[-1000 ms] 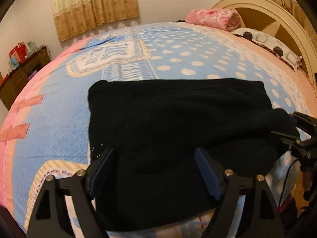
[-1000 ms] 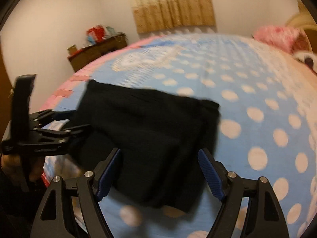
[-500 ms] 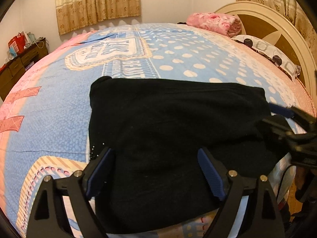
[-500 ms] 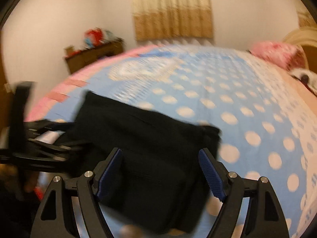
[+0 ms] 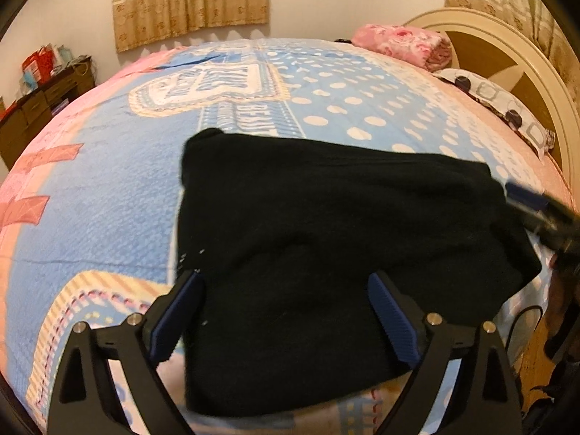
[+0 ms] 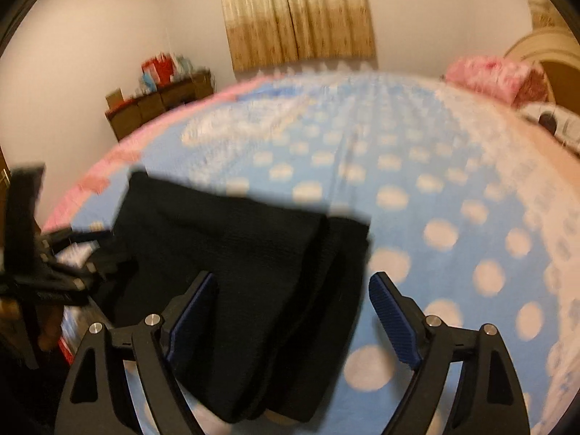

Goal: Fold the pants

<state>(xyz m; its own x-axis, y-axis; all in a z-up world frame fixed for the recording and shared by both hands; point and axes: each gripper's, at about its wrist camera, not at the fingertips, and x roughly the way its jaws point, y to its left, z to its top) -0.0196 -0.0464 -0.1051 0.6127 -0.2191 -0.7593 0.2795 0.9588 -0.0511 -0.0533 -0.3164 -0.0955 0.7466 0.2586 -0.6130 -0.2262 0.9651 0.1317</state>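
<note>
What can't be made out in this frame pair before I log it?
- Pants: the near edge is covered by the left gripper in the left wrist view.
- Fold layers: right wrist view is motion-blurred around the pants.
- Right gripper: cut off by the frame edge in the left wrist view.
- Dresser clutter: blurred and too small to identify.

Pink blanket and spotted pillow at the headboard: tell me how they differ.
The pink blanket is rose-coloured with a flower print; the spotted pillow is pale with dark dots and rings. The blanket is folded into a thick bundle; the pillow lies flatter and longer. The blanket sits farther from the camera, the pillow nearer along the headboard. Both rest on the bed's far right side.
</note>
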